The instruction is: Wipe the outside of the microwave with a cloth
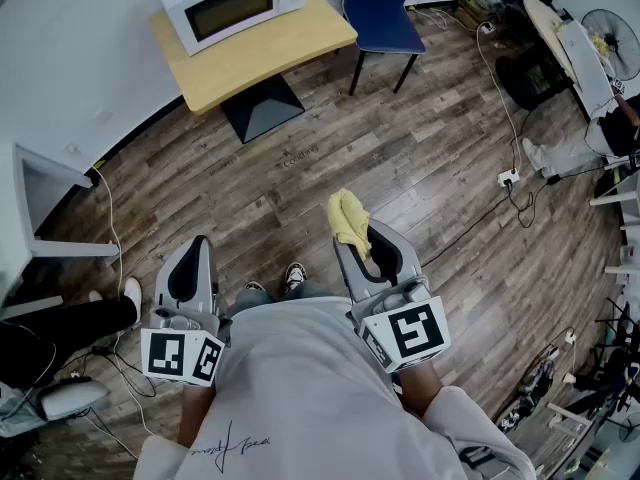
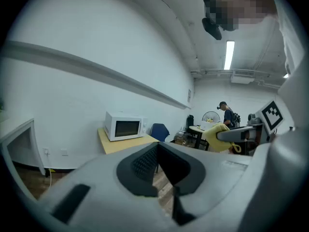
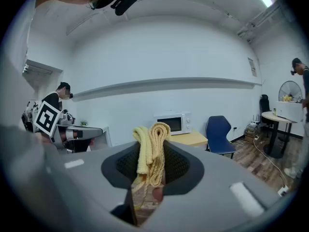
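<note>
The white microwave (image 1: 232, 3) stands on a light wooden table (image 1: 262, 58) against the far wall, well ahead of both grippers. My right gripper (image 1: 347, 218) is shut on a folded yellow cloth (image 1: 349, 220), which sticks out past the fingertips over the wood floor. In the right gripper view the cloth (image 3: 153, 139) fills the jaws, with the microwave (image 3: 173, 123) small behind it. My left gripper (image 1: 194, 253) is held low at the left, shut and holding nothing. In the left gripper view the microwave (image 2: 124, 126) is far off and the cloth (image 2: 216, 135) shows at the right.
A blue chair (image 1: 386, 8) stands right of the table. Cables and a power strip (image 1: 508, 178) lie on the floor at the right, near a fan (image 1: 610, 40). A white cabinet (image 1: 40, 203) stands at the left. Another person (image 3: 301, 81) stands by a round table.
</note>
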Tool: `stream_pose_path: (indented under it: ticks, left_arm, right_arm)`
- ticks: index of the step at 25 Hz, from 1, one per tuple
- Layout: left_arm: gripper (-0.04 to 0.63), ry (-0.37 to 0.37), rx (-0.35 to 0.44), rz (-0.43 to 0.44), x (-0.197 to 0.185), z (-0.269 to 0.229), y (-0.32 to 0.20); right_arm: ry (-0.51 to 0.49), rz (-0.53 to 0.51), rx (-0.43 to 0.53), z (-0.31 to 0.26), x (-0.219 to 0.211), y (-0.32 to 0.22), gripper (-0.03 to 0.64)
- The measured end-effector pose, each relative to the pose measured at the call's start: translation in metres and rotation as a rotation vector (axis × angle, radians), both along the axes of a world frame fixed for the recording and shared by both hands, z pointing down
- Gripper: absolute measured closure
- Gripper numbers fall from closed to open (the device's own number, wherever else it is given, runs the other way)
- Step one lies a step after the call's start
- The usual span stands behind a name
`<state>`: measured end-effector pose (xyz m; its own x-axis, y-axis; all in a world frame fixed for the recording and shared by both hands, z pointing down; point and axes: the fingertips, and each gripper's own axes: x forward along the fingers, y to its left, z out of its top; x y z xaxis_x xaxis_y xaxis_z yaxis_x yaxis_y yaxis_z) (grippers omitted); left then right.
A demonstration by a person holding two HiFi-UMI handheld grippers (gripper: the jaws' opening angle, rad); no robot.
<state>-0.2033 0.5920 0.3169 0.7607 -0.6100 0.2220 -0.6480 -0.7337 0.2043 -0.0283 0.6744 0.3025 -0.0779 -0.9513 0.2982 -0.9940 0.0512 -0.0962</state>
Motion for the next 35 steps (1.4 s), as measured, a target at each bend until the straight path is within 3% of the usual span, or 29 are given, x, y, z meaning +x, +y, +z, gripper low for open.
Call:
stream_pose_path:
  ticks: [7,13,21,30,35]
  left_arm:
    - [0.604,-0.016,-0.013,0.012,0.013,0.007,0.002]
    - [0.604,-0.031,-0.022,0.026,0.025,0.009,0.009]
    - [0.604,-0.049,-0.048,0.049,0.042,0.016,-0.002]
    - [0.606,-0.036,-0.064,0.070,0.070,0.021,-0.072]
    - [0.606,-0.062,-0.070,0.039,0.081,0.022,-0.132]
  right_arm:
    - [-0.014,-0.010,0.001,0.006,0.010,0.000,0.500]
    - [-0.090,-0.034,-0.010,0.015,0.016,0.006,0.503]
    - [-0.047,-0.016,-0.050,0.032,0.030,-0.001,0.511]
    - [-0.015,0.018,-0.058,0.029,0.058,-0.065,0.511]
    - [-0.009,0.023,-0.083,0.029,0.074,-0.124,0.512]
